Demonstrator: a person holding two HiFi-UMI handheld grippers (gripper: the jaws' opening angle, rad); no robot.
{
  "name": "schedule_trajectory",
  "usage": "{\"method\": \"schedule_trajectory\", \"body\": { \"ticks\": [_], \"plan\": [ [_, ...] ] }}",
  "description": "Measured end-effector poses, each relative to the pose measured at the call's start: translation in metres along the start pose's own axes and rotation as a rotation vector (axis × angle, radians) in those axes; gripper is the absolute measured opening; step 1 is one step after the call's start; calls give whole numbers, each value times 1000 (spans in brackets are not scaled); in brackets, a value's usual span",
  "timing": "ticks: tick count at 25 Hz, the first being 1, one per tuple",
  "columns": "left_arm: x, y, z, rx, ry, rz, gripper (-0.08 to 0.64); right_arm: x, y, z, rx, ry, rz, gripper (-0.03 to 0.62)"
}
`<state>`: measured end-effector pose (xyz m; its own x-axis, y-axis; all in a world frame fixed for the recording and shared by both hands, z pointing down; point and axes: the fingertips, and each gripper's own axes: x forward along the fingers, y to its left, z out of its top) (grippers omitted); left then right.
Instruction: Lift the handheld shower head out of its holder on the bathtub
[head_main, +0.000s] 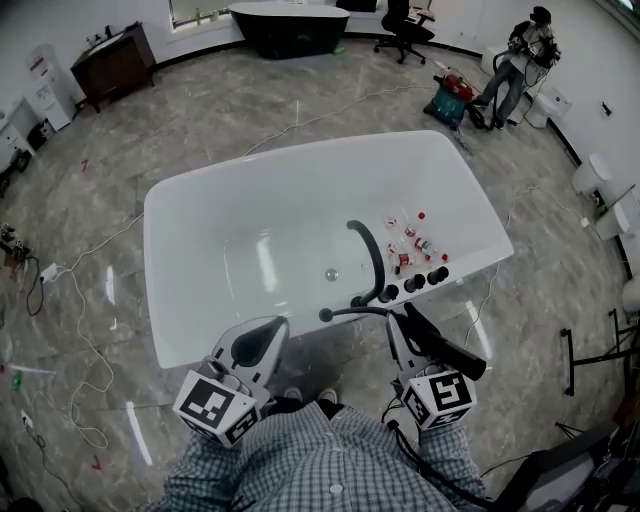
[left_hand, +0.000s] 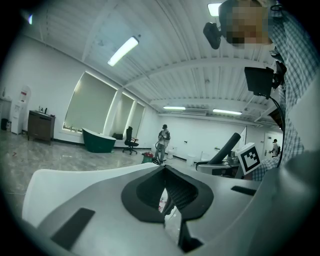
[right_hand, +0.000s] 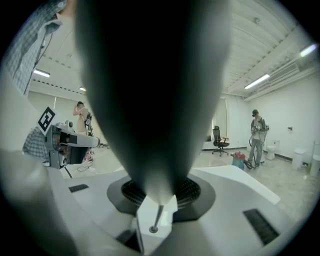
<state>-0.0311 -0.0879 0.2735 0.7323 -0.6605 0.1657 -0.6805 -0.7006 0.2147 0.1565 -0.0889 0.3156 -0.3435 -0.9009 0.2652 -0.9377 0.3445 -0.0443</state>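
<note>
The white bathtub (head_main: 200, 220) lies in front of me, with a black curved spout (head_main: 370, 255) and black knobs (head_main: 415, 283) on its near rim. My right gripper (head_main: 402, 322) is shut on the black handheld shower head (head_main: 450, 352), which is held clear above the rim, and a thin dark hose (head_main: 350, 312) runs from it to the left. In the right gripper view the shower head (right_hand: 150, 100) fills the middle, clamped between the jaws (right_hand: 160, 192). My left gripper (head_main: 272, 328) hovers near the tub's near rim; its jaws (left_hand: 165, 175) are closed together and hold nothing.
Several small bottles (head_main: 410, 240) lie inside the tub near the spout. Cables (head_main: 85, 340) trail over the marble floor to the left. A person (head_main: 515, 65) stands at the far right by a vacuum, with an office chair (head_main: 405, 30) and a dark tub (head_main: 290, 25) beyond.
</note>
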Motion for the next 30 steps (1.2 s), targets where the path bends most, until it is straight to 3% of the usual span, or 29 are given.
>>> {"method": "schedule_trajectory", "body": {
  "ticks": [30],
  "plan": [
    [-1, -2, -5, -1, 11, 7, 6, 0, -3, 4, -6, -15, -2, 121]
  ]
}}
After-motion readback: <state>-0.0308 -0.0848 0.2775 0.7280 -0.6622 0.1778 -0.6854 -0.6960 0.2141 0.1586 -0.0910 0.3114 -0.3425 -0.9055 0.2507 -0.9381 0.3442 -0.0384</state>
